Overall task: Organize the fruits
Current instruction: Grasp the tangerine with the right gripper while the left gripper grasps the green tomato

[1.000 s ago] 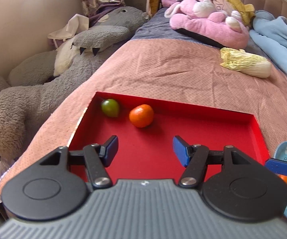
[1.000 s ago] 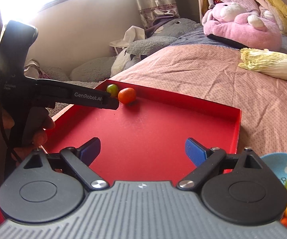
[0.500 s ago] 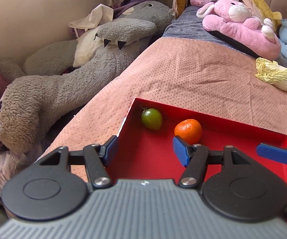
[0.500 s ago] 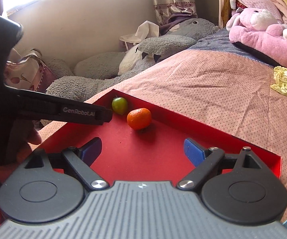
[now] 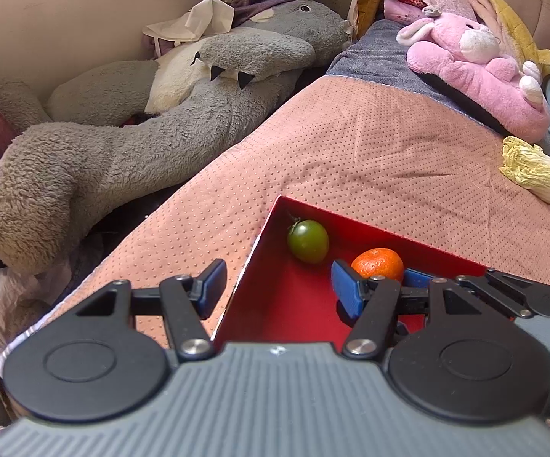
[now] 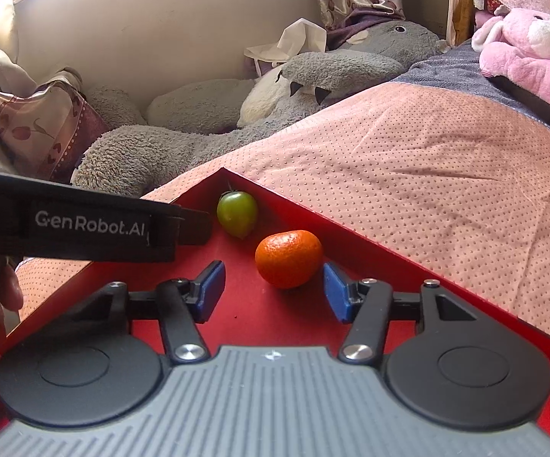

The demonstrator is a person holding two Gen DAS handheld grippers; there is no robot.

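A red tray (image 5: 286, 304) (image 6: 408, 255) lies on the pink bedspread. In its far corner sit a green tomato (image 5: 308, 241) (image 6: 237, 213) and an orange mandarin (image 5: 377, 264) (image 6: 288, 258), close together. My right gripper (image 6: 273, 291) is open and empty, low over the tray, with the mandarin just ahead between its blue pads. My left gripper (image 5: 278, 287) is open and empty, straddling the tray's left wall, the tomato ahead of it. The right gripper's fingers (image 5: 503, 293) show in the left wrist view beside the mandarin; the left gripper's body (image 6: 84, 224) crosses the right wrist view.
A large grey plush (image 5: 122, 144) (image 6: 275, 87) lies left of the bed. A pink plush (image 5: 477, 64) (image 6: 534, 53) sits at the bed's head. A napa cabbage (image 5: 541, 179) lies on the bedspread at right.
Both grippers have moved forward and left toward the tray's far corner. The mandarin and tomato now sit much closer to the fingertips. The plate of fruit has left the view.
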